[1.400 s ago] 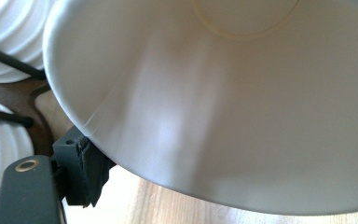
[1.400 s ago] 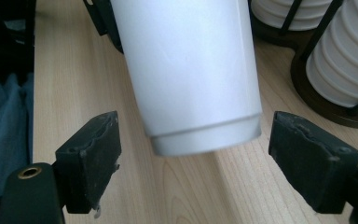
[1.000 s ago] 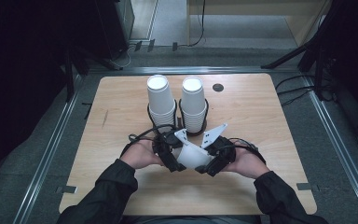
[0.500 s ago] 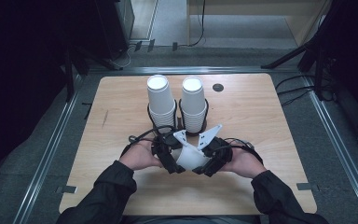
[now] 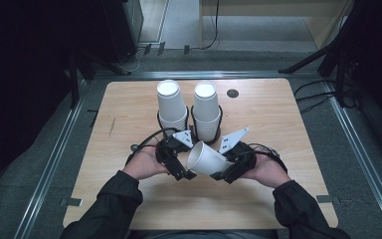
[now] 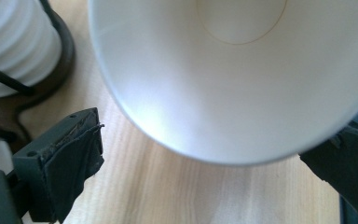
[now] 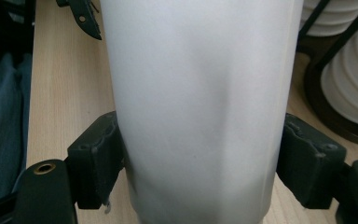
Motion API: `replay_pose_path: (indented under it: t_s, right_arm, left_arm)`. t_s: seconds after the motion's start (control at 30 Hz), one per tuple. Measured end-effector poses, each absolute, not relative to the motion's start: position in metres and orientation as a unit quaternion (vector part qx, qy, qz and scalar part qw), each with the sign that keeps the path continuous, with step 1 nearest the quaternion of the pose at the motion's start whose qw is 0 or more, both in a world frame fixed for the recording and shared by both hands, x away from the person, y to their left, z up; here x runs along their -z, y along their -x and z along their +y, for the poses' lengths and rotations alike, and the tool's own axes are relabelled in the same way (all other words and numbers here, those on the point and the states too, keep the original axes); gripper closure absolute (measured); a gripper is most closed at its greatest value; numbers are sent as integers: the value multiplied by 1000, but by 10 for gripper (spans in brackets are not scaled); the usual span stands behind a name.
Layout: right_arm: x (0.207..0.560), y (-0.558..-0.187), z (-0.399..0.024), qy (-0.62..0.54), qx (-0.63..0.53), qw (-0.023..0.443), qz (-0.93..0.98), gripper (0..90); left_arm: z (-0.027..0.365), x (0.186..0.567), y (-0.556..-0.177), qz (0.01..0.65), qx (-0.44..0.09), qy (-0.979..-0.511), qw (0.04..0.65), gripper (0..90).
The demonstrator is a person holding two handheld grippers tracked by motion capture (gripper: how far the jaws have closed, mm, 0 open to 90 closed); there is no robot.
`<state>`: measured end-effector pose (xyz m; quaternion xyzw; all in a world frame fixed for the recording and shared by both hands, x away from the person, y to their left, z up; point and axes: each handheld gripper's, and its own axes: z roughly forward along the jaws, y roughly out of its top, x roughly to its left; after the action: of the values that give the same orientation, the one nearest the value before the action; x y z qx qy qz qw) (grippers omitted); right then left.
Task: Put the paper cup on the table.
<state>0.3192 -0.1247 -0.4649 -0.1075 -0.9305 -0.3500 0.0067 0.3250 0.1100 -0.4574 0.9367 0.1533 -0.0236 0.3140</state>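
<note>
Above wooden table point(image 5: 129, 199), paper cup point(image 5: 206, 159) sideways between right claw point(image 5: 229, 172) jaws.

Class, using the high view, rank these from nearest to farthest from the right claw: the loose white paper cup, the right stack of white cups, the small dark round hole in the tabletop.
1. Loose white paper cup: held in the right claw.
2. Right stack of white paper cups: just behind, in its black wire holder.
3. Small dark round hole: near the table's far edge.
</note>
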Motion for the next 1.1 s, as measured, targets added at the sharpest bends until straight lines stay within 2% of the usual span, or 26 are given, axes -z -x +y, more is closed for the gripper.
replay_pose_path:
  t_s: [0.17, 0.3, 0.43, 0.53, 0.7, 0.8, 1.1]
  right_arm:
    - [460, -322, -135, 123, 369, 6, -921, 226]
    - [457, -323, -140, 130, 383, 8, -914, 227]
    - [455, -324, -142, 136, 390, 5, -911, 226]
    - [454, -324, -145, 143, 400, 4, -905, 226]
    - [450, -324, -147, 145, 422, 4, -895, 227]
    - [448, -324, -148, 142, 438, 2, -888, 226]
    - [448, -320, -136, 127, 462, 12, -878, 227]
  left_arm:
    - [117, 453, -328, 191, 21, -923, 333, 0]
    - [125, 450, -331, 211, 42, -903, 373, 0]
    - [131, 445, -332, 211, 65, -886, 407, 8]
    - [134, 442, -331, 213, 59, -877, 426, 40]
    - [133, 439, -327, 202, 46, -870, 448, 39]
    - [132, 439, -328, 202, 60, -859, 467, 23]
    - [118, 437, -321, 191, 48, -854, 481, 0]
